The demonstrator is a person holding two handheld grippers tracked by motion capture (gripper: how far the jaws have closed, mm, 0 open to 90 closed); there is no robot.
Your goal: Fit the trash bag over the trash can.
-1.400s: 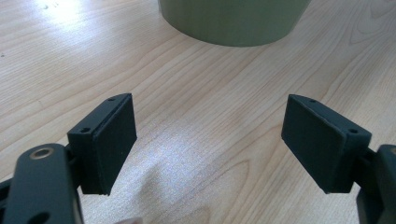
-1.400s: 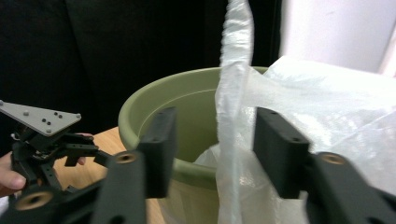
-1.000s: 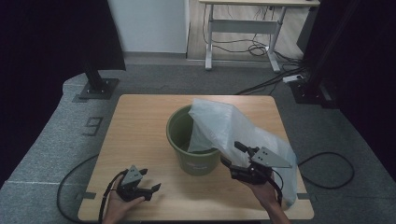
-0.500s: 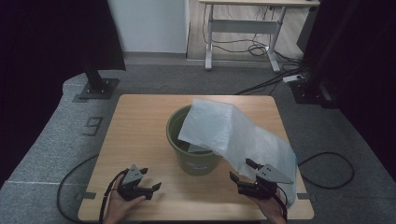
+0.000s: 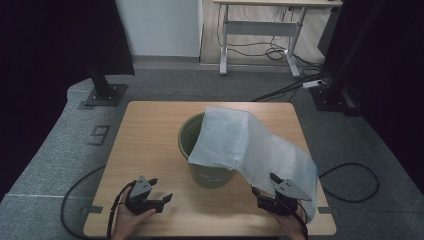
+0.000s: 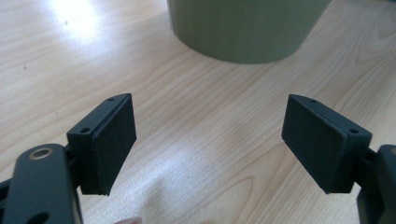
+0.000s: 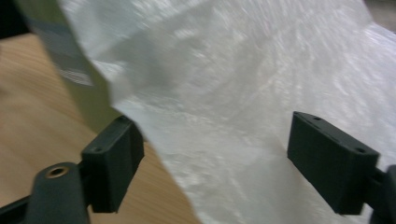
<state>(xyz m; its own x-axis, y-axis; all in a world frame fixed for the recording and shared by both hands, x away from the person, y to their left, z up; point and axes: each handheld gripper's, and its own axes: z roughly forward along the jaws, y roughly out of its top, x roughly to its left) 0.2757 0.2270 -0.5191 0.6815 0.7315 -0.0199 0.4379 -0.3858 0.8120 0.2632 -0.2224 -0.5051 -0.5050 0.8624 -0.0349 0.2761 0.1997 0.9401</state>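
High view: a green bin (image 5: 207, 172) stands at the centre of the frame on a wooden table (image 5: 150, 130). A translucent white plastic bag (image 5: 250, 145) lies draped over the bin's rim and right side and trails down toward the lower right of the frame, reaching the tabletop there. The left gripper (image 5: 161, 192) sits in the lower left, held by a hand (image 5: 127, 220), jaws spread wide with nothing between them; in the left gripper view (image 6: 208, 140) bare wood shows between the pads and the bin's base fills the top centre. The right gripper (image 5: 265, 186) sits in the lower right beside the bag. In the right gripper view (image 7: 210, 156) its jaws have just been opening and stand fully apart; bag film lies between them, unclamped.
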